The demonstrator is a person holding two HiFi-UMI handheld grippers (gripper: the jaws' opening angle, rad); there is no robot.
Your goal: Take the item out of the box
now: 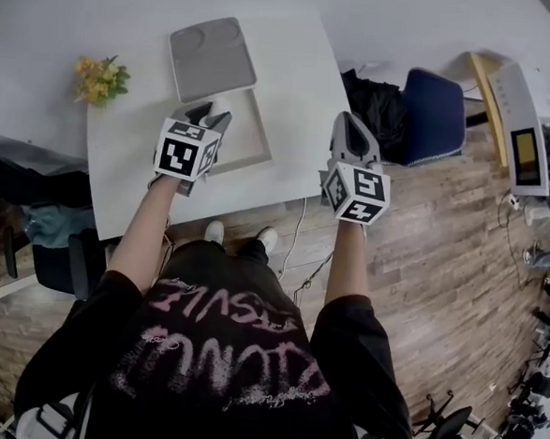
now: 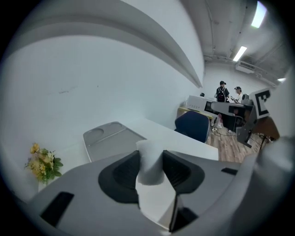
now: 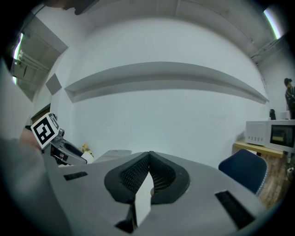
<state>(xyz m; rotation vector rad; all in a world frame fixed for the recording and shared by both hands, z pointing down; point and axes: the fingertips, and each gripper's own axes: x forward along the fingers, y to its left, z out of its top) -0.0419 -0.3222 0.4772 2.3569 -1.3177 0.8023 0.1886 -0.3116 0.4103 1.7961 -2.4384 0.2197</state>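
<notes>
In the left gripper view, a white soft-looking item (image 2: pixel 150 159) stands upright between the dark pads of my left gripper (image 2: pixel 150 167), which press on both its sides. From the head view, my left gripper (image 1: pixel 210 118) hovers at the left edge of the open shallow box (image 1: pixel 255 139) on the white table (image 1: pixel 295 65); its fingers mostly hide the item. My right gripper (image 1: pixel 346 123) is held right of the box, over the table's right edge, with its jaws meeting at the tips and nothing between them. The right gripper view shows the same closed tips (image 3: pixel 148 156).
The grey box lid (image 1: pixel 209 57) lies beyond the box, also seen as the lid (image 2: pixel 110 140). A bunch of yellow flowers (image 1: pixel 100 78) sits at the table's left. A blue chair (image 1: pixel 433 117) and a bench with a microwave (image 1: pixel 527 128) stand to the right. People stand far off (image 2: pixel 229 92).
</notes>
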